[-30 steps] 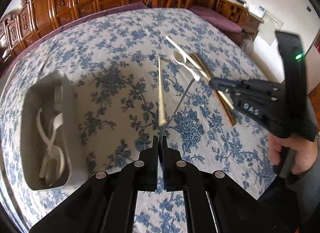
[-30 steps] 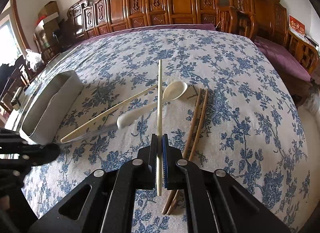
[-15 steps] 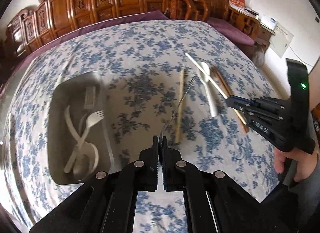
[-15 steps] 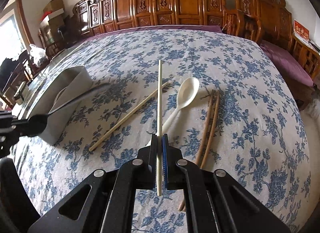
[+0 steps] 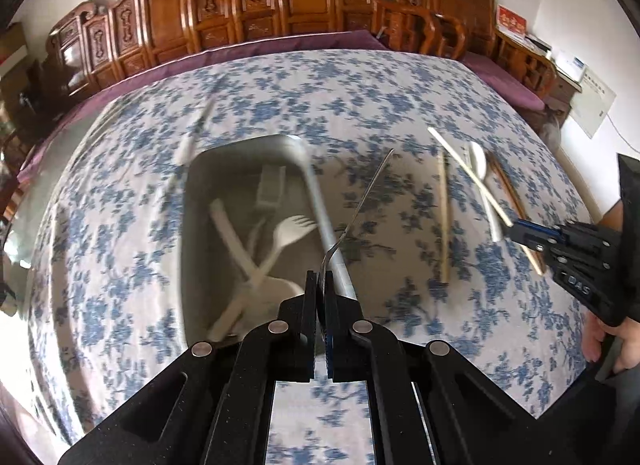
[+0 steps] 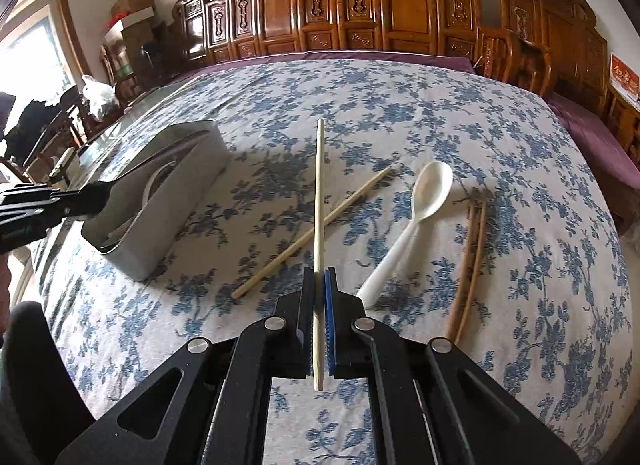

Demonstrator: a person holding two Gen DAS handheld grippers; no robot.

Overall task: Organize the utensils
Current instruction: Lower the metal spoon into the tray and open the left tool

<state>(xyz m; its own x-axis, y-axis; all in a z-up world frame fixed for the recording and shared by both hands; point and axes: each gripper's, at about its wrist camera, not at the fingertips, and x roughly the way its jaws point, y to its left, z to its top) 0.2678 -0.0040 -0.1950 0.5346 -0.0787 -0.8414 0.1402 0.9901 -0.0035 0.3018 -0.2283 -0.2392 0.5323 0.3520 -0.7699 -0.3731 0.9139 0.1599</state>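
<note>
Two grippers are at work over a table with a blue-flowered cloth (image 6: 400,113), each clenched on one slim utensil.

Left wrist view, from left to right: a grey metal tray (image 5: 192,225) lies at about ten o'clock from the left gripper (image 5: 319,289). Blurred inside it are a white fork (image 5: 288,233), other crossed white utensils, and a pale spoon bowl near its bottom end; what else is in there I cannot tell. The left gripper's jaws are pressed together on the broad end of a thin metal utensil (image 5: 360,205), whose handle rises toward one o'clock, above the tray's right wall and the cloth beside it. Whether it is a spoon or fork I cannot tell. Farther right, at two o'clock, lie a pale chopstick (image 5: 443,217), then a white spoon (image 5: 480,169) and brown chopsticks (image 5: 508,189). At three o'clock the right gripper (image 5: 516,227) holds another pale chopstick (image 5: 468,175), with a hand (image 5: 616,337) below it.

Right wrist view, again left to right: the left gripper's black tip sits at nine o'clock over the tray (image 6: 172,201), near its close end. At eleven o'clock a pale chopstick (image 6: 312,233) lies slantwise on the cloth. The right gripper (image 6: 319,305) is clamped on the held chopstick (image 6: 319,193), which points to twelve o'clock and crosses above the lying one. At one o'clock rests the white spoon (image 6: 416,217), bowl away; beyond it, at two o'clock, the two brown chopsticks (image 6: 472,249) lie side by side.
</note>
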